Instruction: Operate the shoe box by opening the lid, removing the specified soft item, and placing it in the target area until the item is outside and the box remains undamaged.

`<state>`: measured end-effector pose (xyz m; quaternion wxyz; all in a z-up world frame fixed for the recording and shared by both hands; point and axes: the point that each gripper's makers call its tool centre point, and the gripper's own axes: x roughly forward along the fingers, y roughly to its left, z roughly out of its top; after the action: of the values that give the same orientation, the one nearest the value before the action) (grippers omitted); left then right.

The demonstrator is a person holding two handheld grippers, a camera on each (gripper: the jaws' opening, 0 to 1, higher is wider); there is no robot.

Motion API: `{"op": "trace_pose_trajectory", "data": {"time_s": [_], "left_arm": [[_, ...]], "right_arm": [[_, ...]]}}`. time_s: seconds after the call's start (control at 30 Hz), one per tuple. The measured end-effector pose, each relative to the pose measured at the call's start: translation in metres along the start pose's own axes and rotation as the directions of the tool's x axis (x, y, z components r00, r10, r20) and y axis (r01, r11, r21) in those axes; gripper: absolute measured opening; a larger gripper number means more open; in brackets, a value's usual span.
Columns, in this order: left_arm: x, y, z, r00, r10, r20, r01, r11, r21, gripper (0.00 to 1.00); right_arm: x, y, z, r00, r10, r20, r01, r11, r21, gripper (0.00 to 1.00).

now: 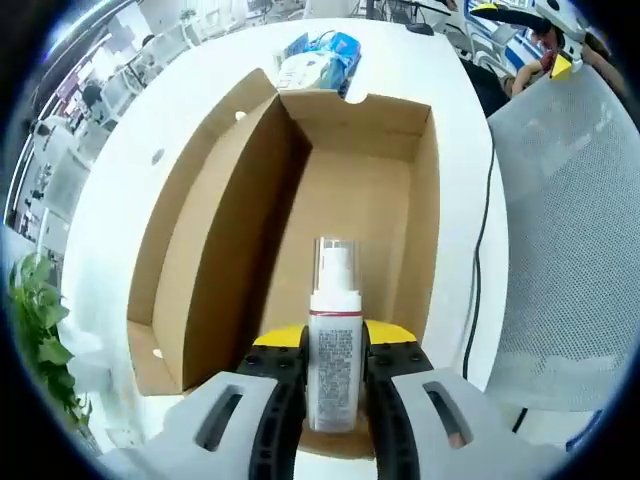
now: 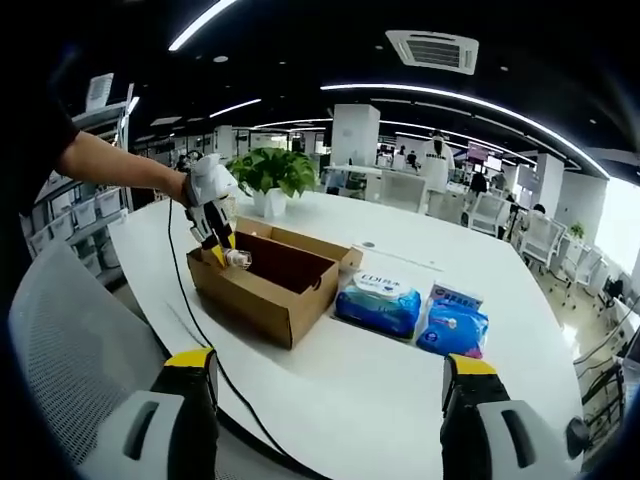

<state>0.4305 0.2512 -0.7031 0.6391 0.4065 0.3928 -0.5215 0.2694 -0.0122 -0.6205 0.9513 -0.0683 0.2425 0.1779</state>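
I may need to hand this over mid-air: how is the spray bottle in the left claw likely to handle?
The spray bottle looks rigid, smooth plastic, so it could slip in the left claw, whose jaws pinch only its lower body. Tall and narrow, it would probably tip easily if set down. It seems light.

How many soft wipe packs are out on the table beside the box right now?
2. One blue wipe pack lies right beside the shoe box; a second pack lies just past it, farther from the box. The left gripper holds a spray bottle over the box.
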Motion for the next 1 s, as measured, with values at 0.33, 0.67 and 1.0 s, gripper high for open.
{"op": "trace_pose_trajectory", "data": {"time_s": [0.33,0.67,1.0], "left_arm": [[-0.023,-0.003,0.015,0.998,0.015,0.056,-0.017,0.999,0.033,0.19],[-0.046,-0.021,0.029,0.994,0.014,0.104,-0.02,0.998,0.059,0.19],[-0.062,-0.037,0.048,0.986,0.023,0.166,-0.04,0.995,0.097,0.19]], "right_arm": [[-0.001,0.007,0.004,0.999,0.035,0.019,-0.034,0.999,-0.029,0.92],[-0.006,0.024,0.016,0.993,0.113,0.024,-0.11,0.99,-0.092,0.88],[-0.007,0.044,0.026,0.985,0.171,-0.014,-0.17,0.97,-0.171,0.83]]}}
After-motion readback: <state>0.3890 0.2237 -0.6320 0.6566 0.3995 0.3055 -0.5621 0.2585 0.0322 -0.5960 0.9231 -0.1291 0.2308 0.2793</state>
